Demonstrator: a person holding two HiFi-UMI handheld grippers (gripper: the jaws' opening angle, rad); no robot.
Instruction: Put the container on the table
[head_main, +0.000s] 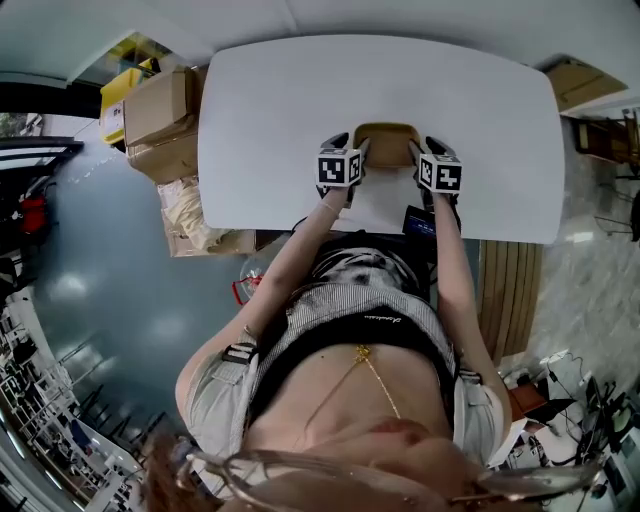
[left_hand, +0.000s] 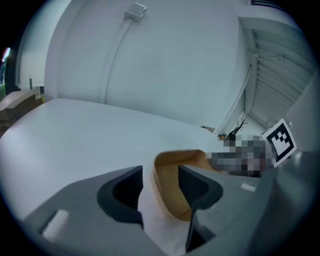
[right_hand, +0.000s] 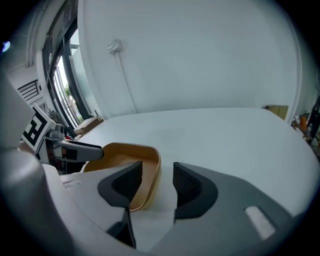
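A shallow tan container (head_main: 385, 140) with rounded corners sits on the white table (head_main: 260, 120) near its front edge, between both grippers. My left gripper (head_main: 362, 150) stands astride the container's left wall (left_hand: 161, 186). Its jaws are open (left_hand: 160, 172), with a gap on each side of the rim. My right gripper (head_main: 418, 150) straddles the right wall (right_hand: 150, 180) in the same way. Its jaws are also open (right_hand: 157, 170), and the pads stay off the wall. The container (right_hand: 120, 155) rests flat and holds nothing.
Cardboard boxes (head_main: 160, 110) are stacked off the table's left end. A dark device (head_main: 420, 222) lies at the front edge by my right arm. A wooden slatted surface (head_main: 510, 290) runs along the right. Bare tabletop (right_hand: 225, 135) stretches beyond the container to the wall.
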